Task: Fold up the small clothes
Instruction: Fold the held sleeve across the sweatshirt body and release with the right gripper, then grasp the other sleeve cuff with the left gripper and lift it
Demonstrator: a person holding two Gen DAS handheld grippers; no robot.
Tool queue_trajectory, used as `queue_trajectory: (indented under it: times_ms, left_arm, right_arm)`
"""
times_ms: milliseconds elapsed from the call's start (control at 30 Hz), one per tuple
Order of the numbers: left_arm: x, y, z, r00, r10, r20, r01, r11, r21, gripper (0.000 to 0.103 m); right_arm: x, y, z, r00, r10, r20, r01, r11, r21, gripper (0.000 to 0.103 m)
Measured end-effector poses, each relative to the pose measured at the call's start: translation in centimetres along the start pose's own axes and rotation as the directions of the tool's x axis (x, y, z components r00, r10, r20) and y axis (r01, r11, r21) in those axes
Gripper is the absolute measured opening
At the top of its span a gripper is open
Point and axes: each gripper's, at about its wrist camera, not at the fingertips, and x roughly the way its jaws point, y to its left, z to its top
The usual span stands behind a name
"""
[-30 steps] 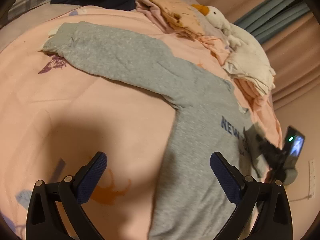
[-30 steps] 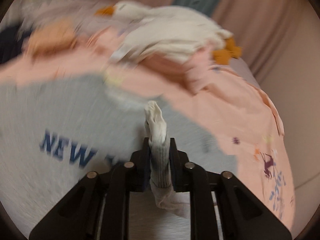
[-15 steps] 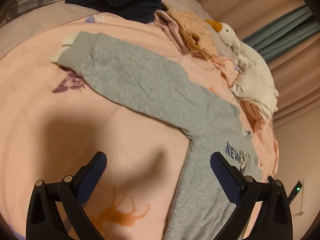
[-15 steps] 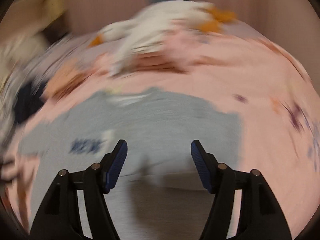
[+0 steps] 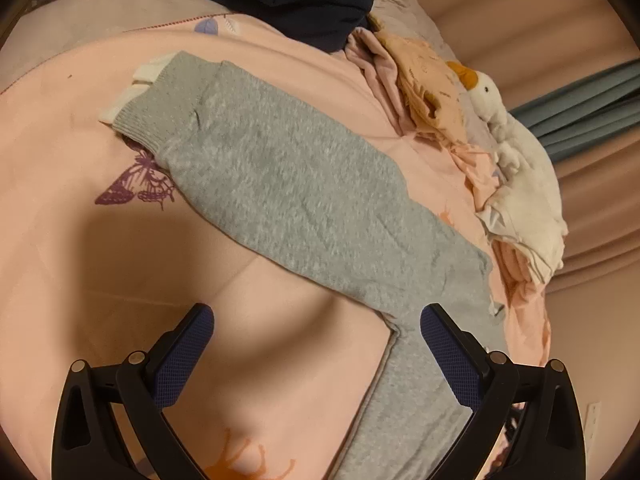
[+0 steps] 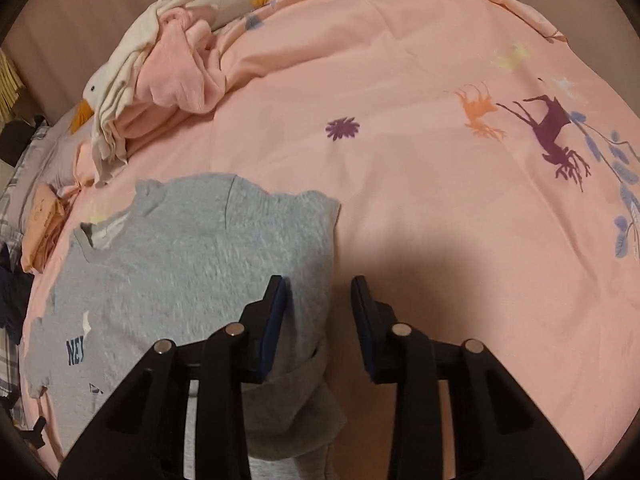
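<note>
Grey sweatshirt point(image 5: 304, 184) lies flat on the pink bedspread point(image 5: 100, 280), one sleeve outstretched, the other folded in.

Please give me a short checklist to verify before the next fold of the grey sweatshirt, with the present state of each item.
1. Left sleeve lies flat and stretched out on the pink bedsheet: ok.
2. Right sleeve is folded in over the body of the grey sweatshirt: ok, but its lower part looks bunched.
3. Left gripper is open and empty: ok.
4. Right gripper holds nothing: ok; its jaws are closing, with the sweatshirt's folded edge below them.
5. Clothes pile and goose toy lie clear of the sweatshirt: ok.
6. Bottom hem is straight: cannot tell, out of view.
</note>
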Motion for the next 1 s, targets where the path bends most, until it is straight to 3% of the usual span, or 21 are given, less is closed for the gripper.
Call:
queue_trajectory:
  times_ms: [100, 233, 300, 367, 433, 533, 633, 700, 767, 833, 900, 1000]
  left_arm:
    - [0.4, -0.1, 0.1, 1.000, 0.015, -0.003, -0.015, 1.000, 0.012, 0.102]
    - [0.7, 0.0, 0.1, 1.000, 0.020, 0.001, -0.020, 1.000, 0.002, 0.102]
    - [0.8, 0.1, 0.2, 1.000, 0.020, 0.003, -0.020, 1.000, -0.007, 0.102]
    - [0.8, 0.1, 0.5, 1.000, 0.019, 0.004, -0.019, 1.000, -0.014, 0.102]
    - [0.8, 0.2, 0.8, 1.000, 0.018, 0.006, -0.018, 1.000, -0.024, 0.102]
    - [0.6, 0.5, 1.2, 1.000, 0.014, 0.015, -0.013, 0.999, -0.046, 0.102]
    - [0.3, 1.0, 1.6, 1.000, 0.008, 0.027, -0.006, 0.998, -0.065, 0.102]
    - [0.2, 1.6, 1.9, 0.999, -0.005, 0.032, 0.008, 0.996, -0.085, 0.102]
    - [0.1, 2.3, 2.2, 0.999, -0.025, 0.036, 0.029, 0.993, -0.112, 0.102]
    - [-0.2, 3.1, 2.5, 0.997, -0.062, 0.052, 0.069, 0.986, -0.150, 0.102]
    - [-0.5, 3.8, 3.0, 0.992, -0.105, 0.076, 0.118, 0.974, -0.191, 0.102]
    - [-0.4, 5.2, 3.6, 0.980, -0.165, 0.107, 0.188, 0.948, -0.258, 0.102]
  right_arm:
    - [-1.3, -1.7, 0.2, 0.990, 0.125, 0.063, -0.130, 0.988, 0.083, 0.041]
    - [0.0, -2.6, 0.2, 0.989, 0.145, 0.026, -0.147, 0.980, 0.135, 0.044]
    - [0.1, -2.8, 0.0, 0.984, 0.176, 0.017, -0.176, 0.974, 0.143, 0.039]
    - [0.2, -2.1, -0.2, 0.980, 0.198, 0.016, -0.198, 0.973, 0.114, 0.018]
    - [0.1, -1.1, -0.3, 0.987, 0.159, 0.025, -0.160, 0.986, 0.048, 0.007]
    - [-0.4, -1.4, 0.1, 0.986, 0.164, 0.041, -0.166, 0.985, 0.049, 0.005]
    - [0.0, -4.6, 0.5, 0.972, 0.230, 0.051, -0.235, 0.950, 0.206, 0.005]
    - [0.7, -6.0, 0.4, 0.986, 0.161, 0.049, -0.168, 0.955, 0.245, 0.004]
    - [0.8, -6.5, 0.3, 0.986, 0.155, 0.059, -0.165, 0.953, 0.254, 0.004]
    - [0.3, -6.3, 0.3, 0.993, 0.107, 0.052, -0.116, 0.963, 0.241, 0.009]
    - [-1.9, -4.4, 0.2, 0.991, 0.052, 0.122, -0.069, 0.988, 0.138, 0.009]
    - [-4.7, -1.3, -0.4, 0.973, 0.158, 0.169, -0.161, 0.987, 0.006, 0.014]
